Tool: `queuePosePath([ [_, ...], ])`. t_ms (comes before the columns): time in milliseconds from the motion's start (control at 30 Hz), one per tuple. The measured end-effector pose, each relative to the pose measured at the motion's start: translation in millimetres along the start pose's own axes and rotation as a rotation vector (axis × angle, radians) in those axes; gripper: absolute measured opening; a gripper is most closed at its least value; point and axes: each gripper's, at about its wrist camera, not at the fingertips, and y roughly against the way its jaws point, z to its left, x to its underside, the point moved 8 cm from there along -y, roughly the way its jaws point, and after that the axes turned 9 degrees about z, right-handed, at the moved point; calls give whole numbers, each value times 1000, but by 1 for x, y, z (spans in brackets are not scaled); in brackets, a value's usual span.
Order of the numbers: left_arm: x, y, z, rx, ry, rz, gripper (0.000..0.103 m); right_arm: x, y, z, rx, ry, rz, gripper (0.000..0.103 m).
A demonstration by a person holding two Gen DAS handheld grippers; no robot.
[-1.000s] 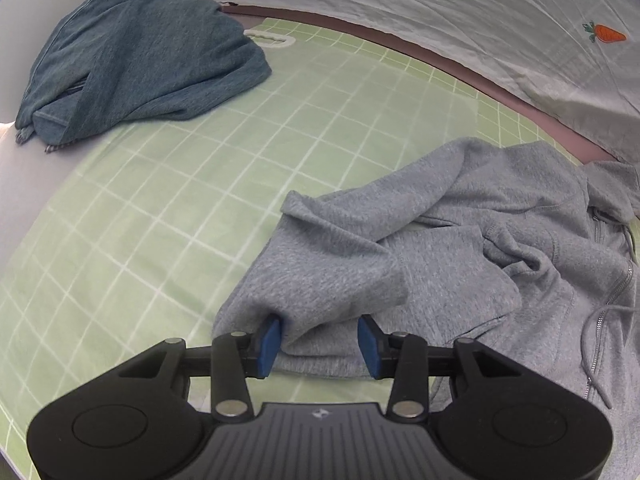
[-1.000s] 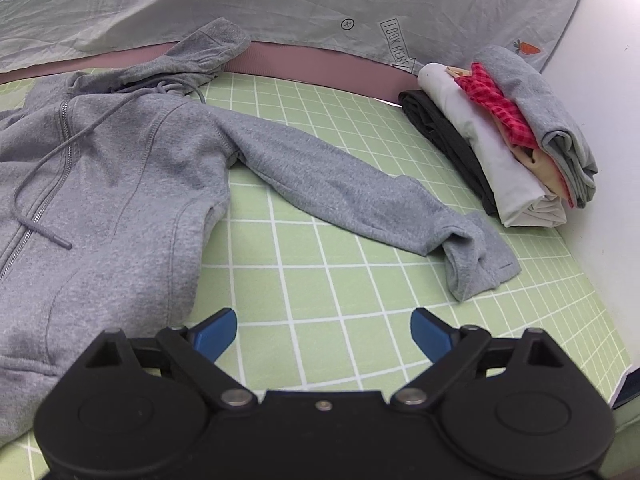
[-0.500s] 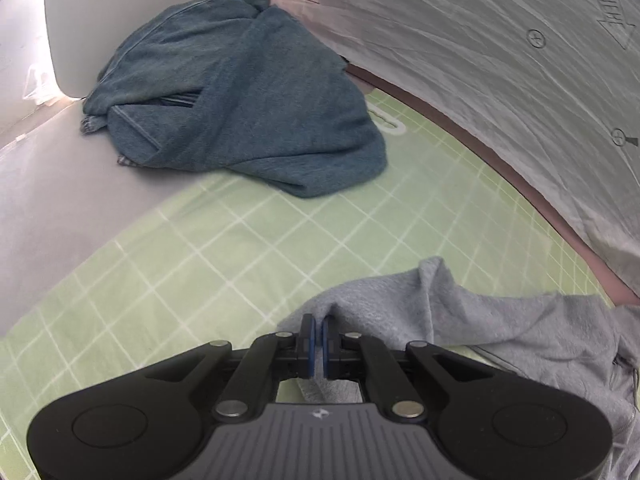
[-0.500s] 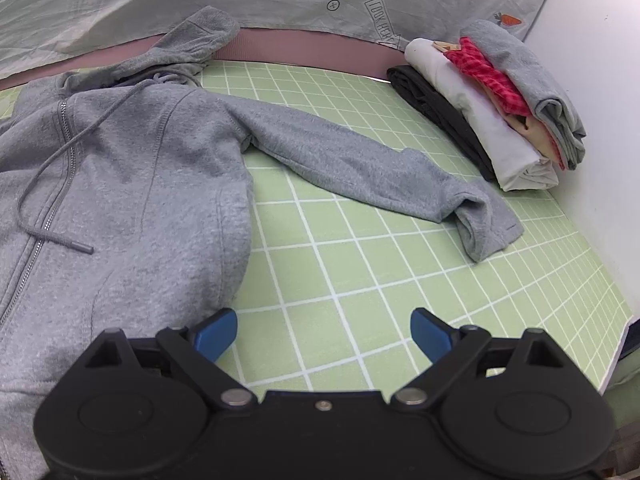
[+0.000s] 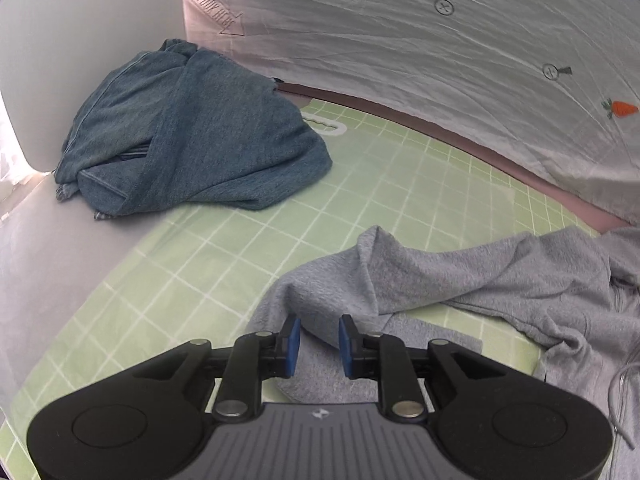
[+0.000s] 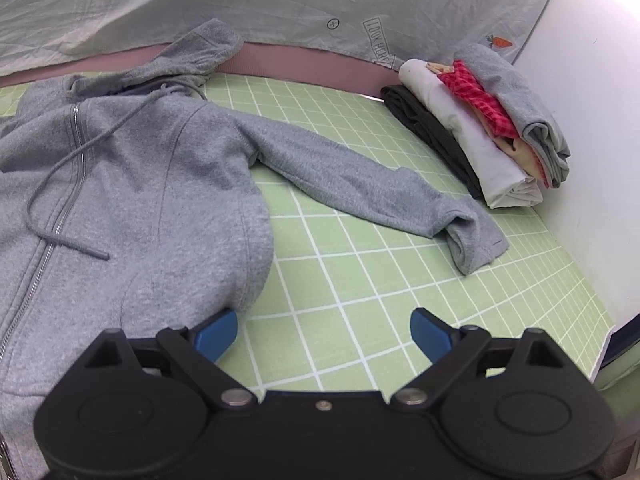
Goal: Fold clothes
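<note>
Left wrist view: left hand-held gripper (image 5: pixel 319 340) jaws just opening, narrow gap, pads not pressing sleeve fold of grey hoodie (image 5: pixel 460 280) between them. Fleece soft, limp, light; take hold at cuff.

Right wrist view: right hand-held gripper (image 6: pixel 324 330) wide, empty, beside hoodie hem on green grid mat (image 6: pixel 360 280). Outstretched sleeve (image 6: pixel 360 176) reaches toward folded stack (image 6: pixel 492 128).

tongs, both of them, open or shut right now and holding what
Left tongs: just opened, the grey hoodie's sleeve loose between the pads.
Right tongs: wide open, holding nothing.
</note>
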Motion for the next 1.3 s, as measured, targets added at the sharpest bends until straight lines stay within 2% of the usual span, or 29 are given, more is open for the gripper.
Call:
queuePosePath([
  [100,11,-4,-17,11,-69,14,24,-7,4,-5,-44,-48,-25,95],
  [267,28,-15,-43,49,-136,57,47,-10,-9,2,-105,-66,12,95],
  [400,41,-29,-63,5,-244,75,48,-10,-12,10,-114,-34,15,95],
  [567,45,-38,-74,-1,-267,87,63,-8,-14,6,-130,-50,17,96],
  [833,44,-36,-94,73,-329,84,69,-6,-16,6,-125,-65,24,97],
  [933,46,-36,-100,94,-347,92,76,-5,-17,6,-124,-70,27,97],
  [1133,52,-44,-104,82,-379,112,74,-4,-17,5,-126,-74,30,97],
  [1233,50,-44,-100,74,-366,108,60,-4,-17,5,-125,-71,30,97],
  [1300,45,-43,-97,87,-344,104,41,-4,-17,5,-125,-72,31,97],
])
